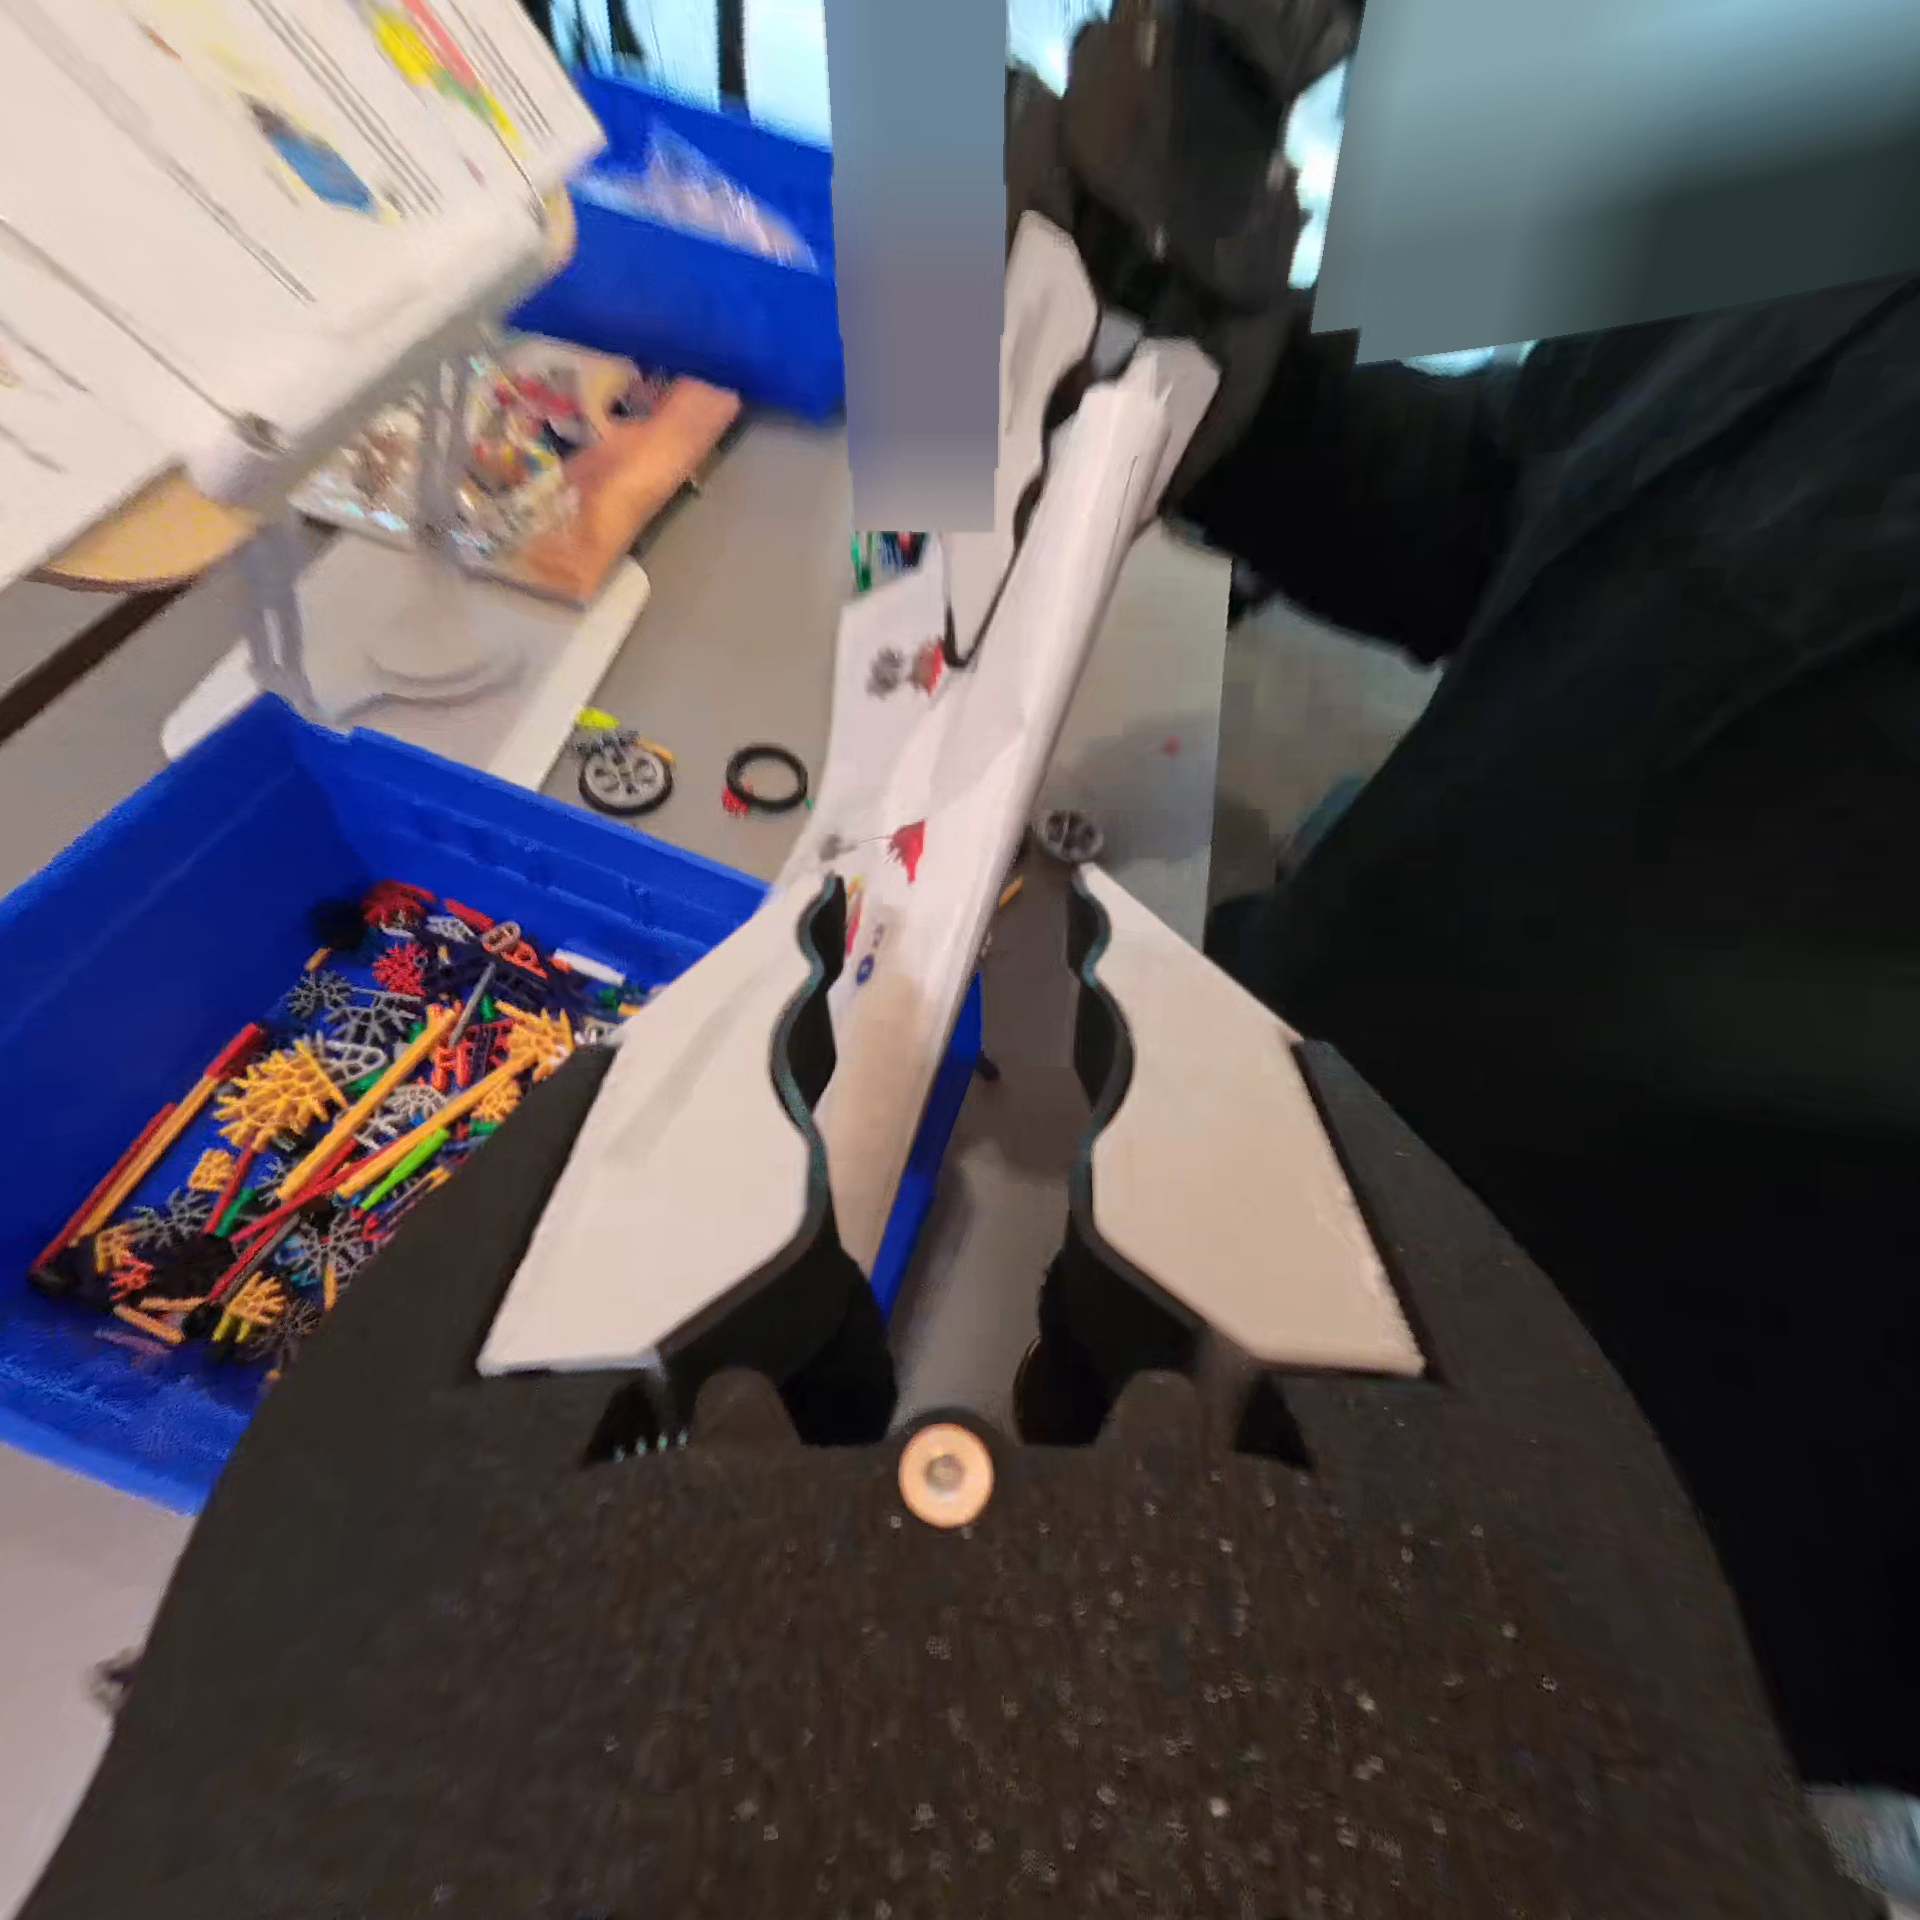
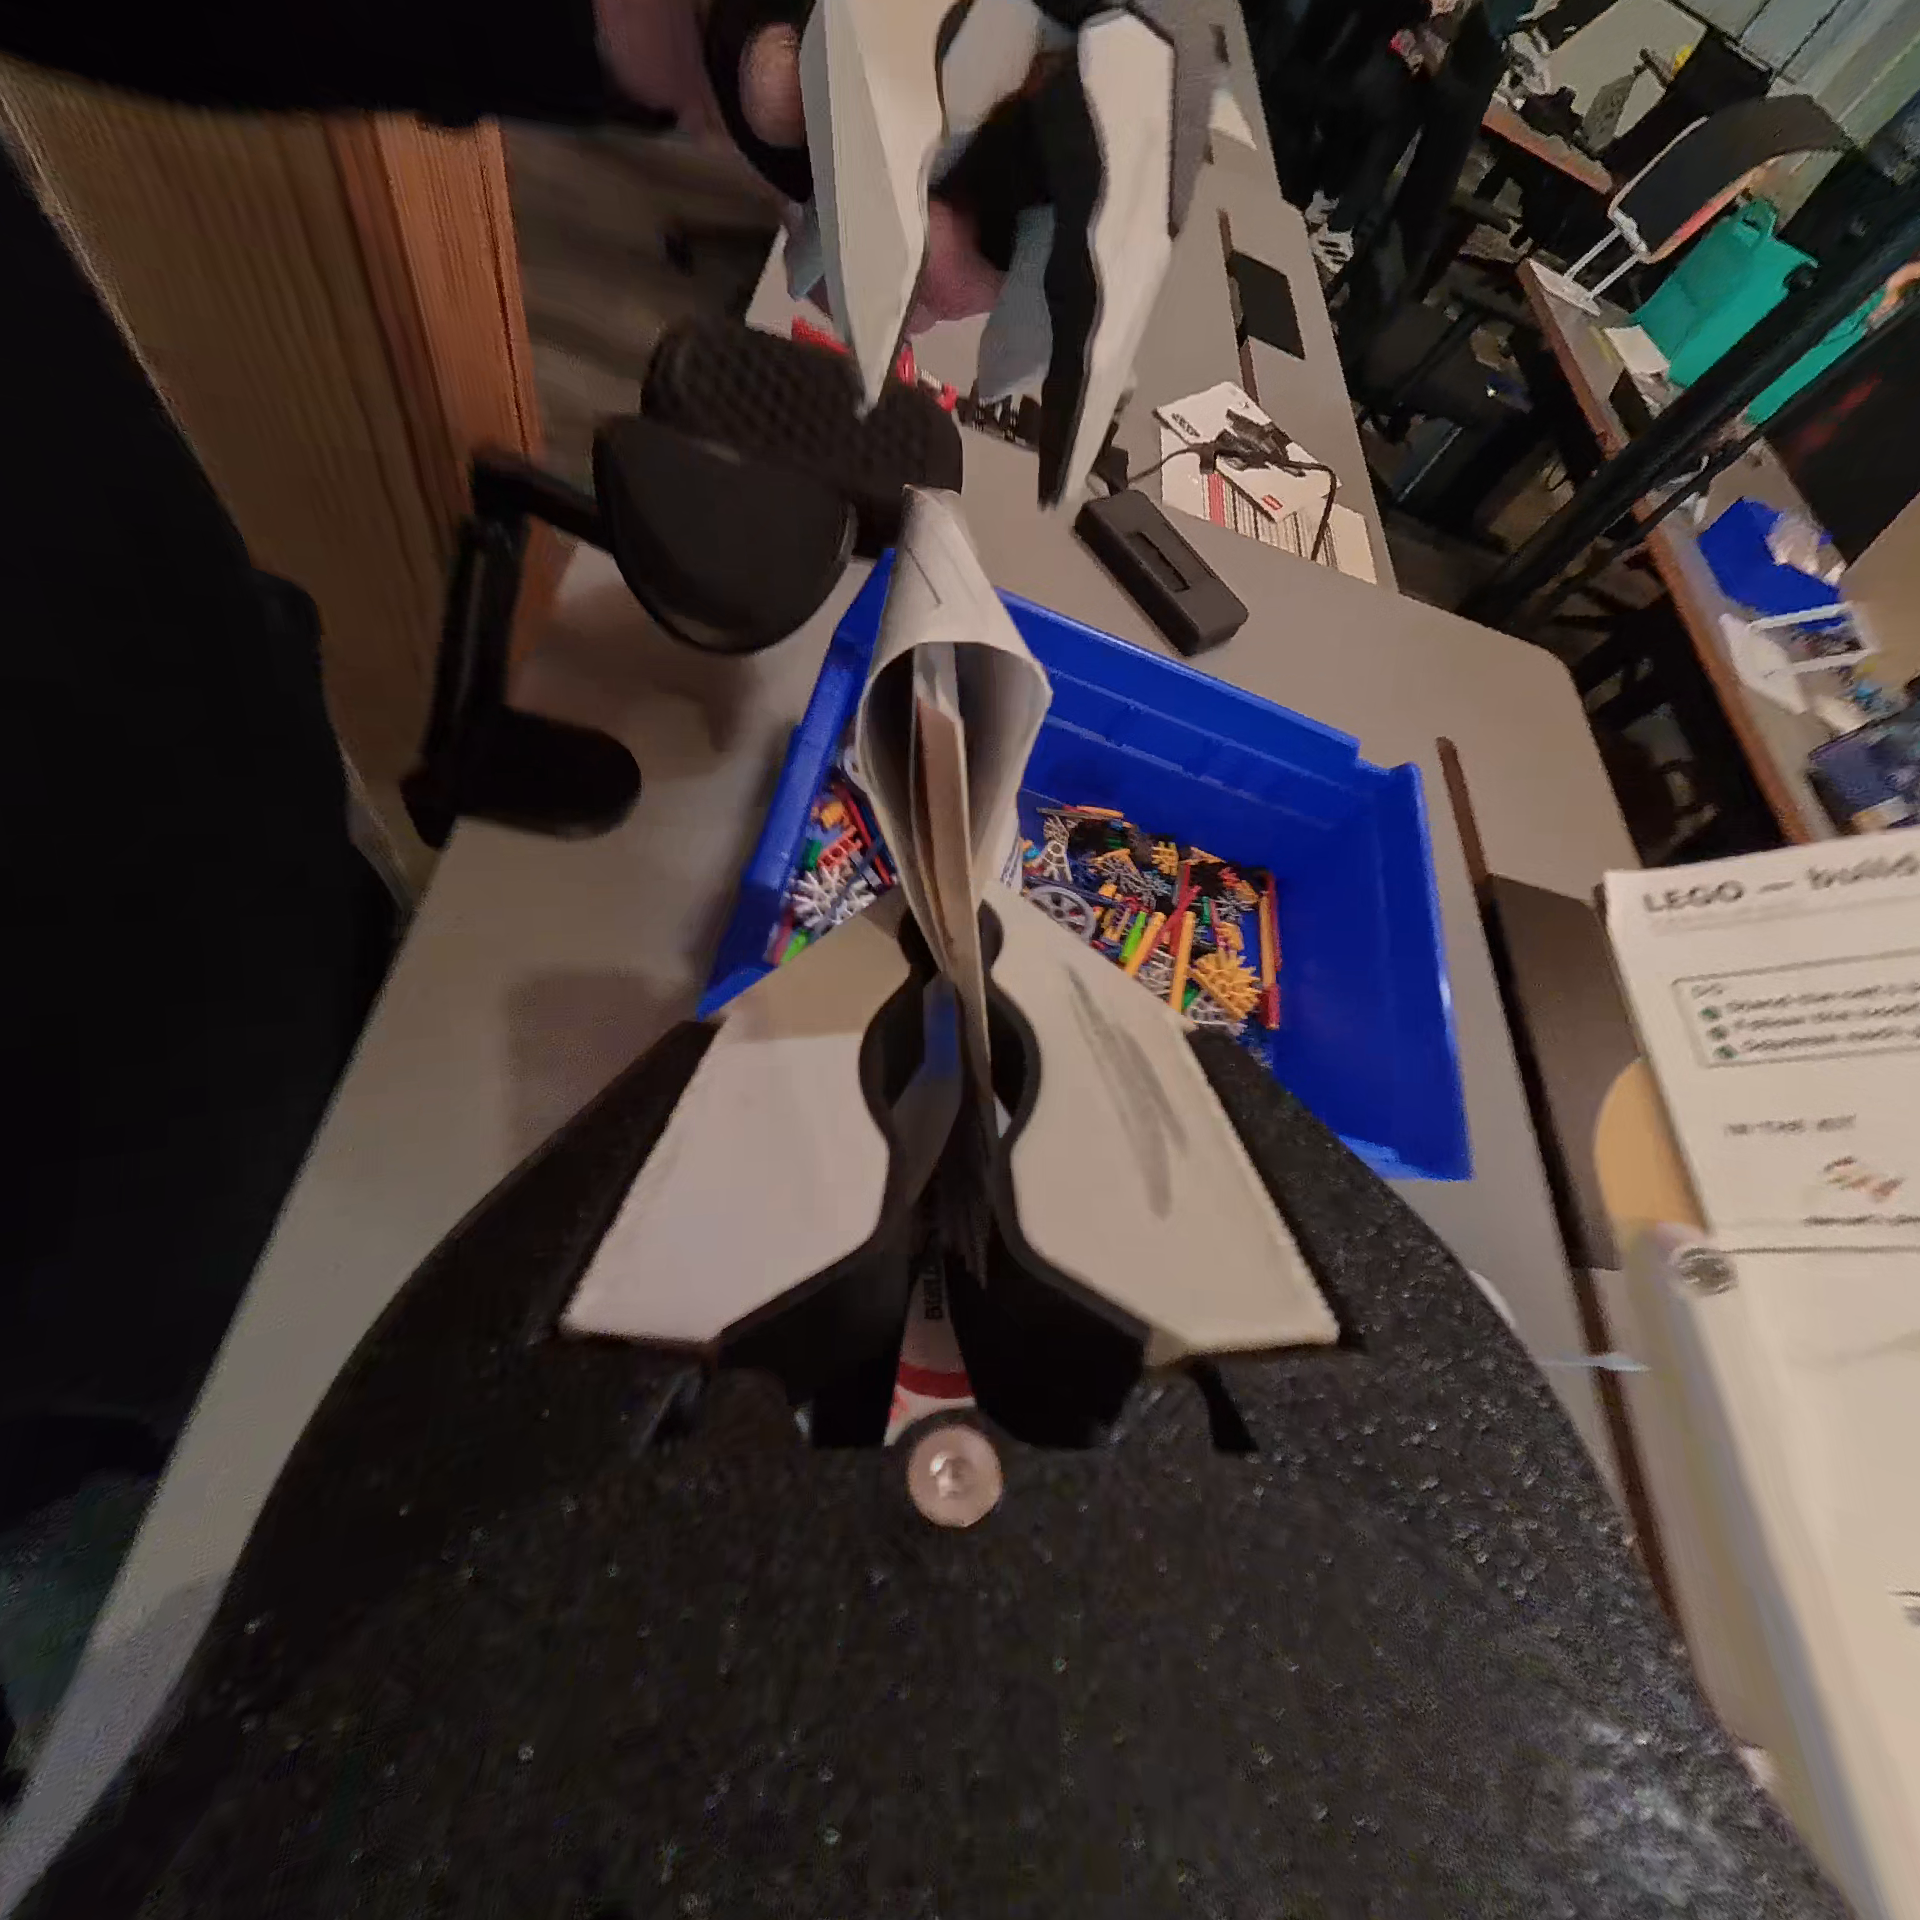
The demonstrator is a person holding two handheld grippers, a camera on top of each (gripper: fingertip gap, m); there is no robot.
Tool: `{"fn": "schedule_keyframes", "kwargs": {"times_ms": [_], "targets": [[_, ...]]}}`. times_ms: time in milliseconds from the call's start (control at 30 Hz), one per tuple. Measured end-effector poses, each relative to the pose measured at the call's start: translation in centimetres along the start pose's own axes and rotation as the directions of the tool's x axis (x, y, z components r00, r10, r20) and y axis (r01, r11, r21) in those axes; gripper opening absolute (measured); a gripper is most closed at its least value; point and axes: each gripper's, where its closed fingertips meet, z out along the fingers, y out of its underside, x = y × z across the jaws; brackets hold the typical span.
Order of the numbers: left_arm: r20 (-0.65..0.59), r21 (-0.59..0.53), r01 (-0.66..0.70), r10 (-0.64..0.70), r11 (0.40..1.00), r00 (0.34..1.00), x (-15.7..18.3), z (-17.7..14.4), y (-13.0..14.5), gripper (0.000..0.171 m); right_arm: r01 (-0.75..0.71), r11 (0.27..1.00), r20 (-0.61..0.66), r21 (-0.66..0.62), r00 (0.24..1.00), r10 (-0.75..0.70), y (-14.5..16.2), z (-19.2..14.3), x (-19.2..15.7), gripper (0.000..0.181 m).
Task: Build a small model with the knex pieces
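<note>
Left claw first, in its own view: spread wide, gripping nothing. A folded paper booklet runs down between my two jaws. It leans on the left one and stands clear of the right one. Its far end is pinched up high in my right claw, against a dark sleeve. Below and to the left sits a blue bin heaped with coloured building pieces. Beyond it on the grey table lie a small spoked wheel and a black ring, just beside each other. A printed sheet on a stand fills the far left, badly blurred.

Over to the right wrist view: here my right claw is clamped on the booklet, its jaws closed on the near edge. The pages curl open and rise above the bin, which lies right under them. At the far end my left claw hangs over the booklet's tip, jaws apart. Whether it touches the paper from this angle, I cannot tell. A black chair stands far left, and a black oblong device lies past the bin. The stand with the printed sheet is near right. So the booklet is off the table, held at one end only.
</note>
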Motion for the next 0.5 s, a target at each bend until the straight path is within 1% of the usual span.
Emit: {"fn": "schedule_keyframes", "kwargs": {"times_ms": [67, 100, 167, 200, 267, 333, 400, 433, 500], "targets": [[-0.020, -0.118, -0.049, 0.047, 0.992, 0.999, 0.3, 1.7, 1.1, 0.037, 0.085, 0.996, 0.008, -0.039, 0.996, -0.085, 0.0, 0.5, -0.3, 0.000], [-0.037, -0.151, -0.066, 0.061, 0.986, 0.997, 0.5, 2.4, 1.4, 0.035, 0.113, 0.992, 0.017, -0.047, 0.993, -0.113, -0.1, 0.8, -0.4, 0.000], [-0.063, -0.188, -0.093, 0.082, 0.978, 0.995, 0.7, 3.5, 1.9, 0.033, 0.135, 0.989, 0.027, -0.064, 0.991, -0.133, 0.0, 1.4, -0.5, 0.000], [-0.057, -0.193, -0.107, 0.098, 0.975, 0.994, 0.6, 3.8, 2.0, 0.031, 0.135, 0.988, 0.025, -0.070, 0.991, -0.133, 0.0, 1.6, -0.4, 0.000], [-0.048, -0.194, -0.130, 0.123, 0.972, 0.991, 0.6, 4.1, 2.1, 0.023, 0.137, 0.988, 0.016, -0.075, 0.991, -0.136, 0.1, 1.8, -0.3, 0.000], [-0.006, -0.168, -0.150, 0.151, 0.974, 0.988, 0.2, 4.0, 1.7, 0.016, 0.103, 0.993, 0.003, -0.064, 0.995, -0.103, 0.1, 1.8, 0.0, 0.003], [0.042, -0.164, -0.198, 0.207, 0.966, 0.977, -0.2, 3.8, 1.4, 0.009, 0.043, 0.998, 0.010, -0.035, 0.999, -0.043, 0.0, 1.6, 0.1, 0.016], [0.061, -0.164, -0.219, 0.232, 0.962, 0.971, -0.4, 3.8, 1.2, 0.007, 0.006, 1.000, 0.014, -0.016, 1.000, -0.005, -0.2, 1.4, 0.2, 0.018], [0.101, -0.180, -0.278, 0.299, 0.944, 0.949, -0.7, 3.8, 1.0, 0.003, -0.099, 0.994, 0.045, 0.053, 0.994, 0.097, -1.1, 0.9, 0.3, 0.028]]}}
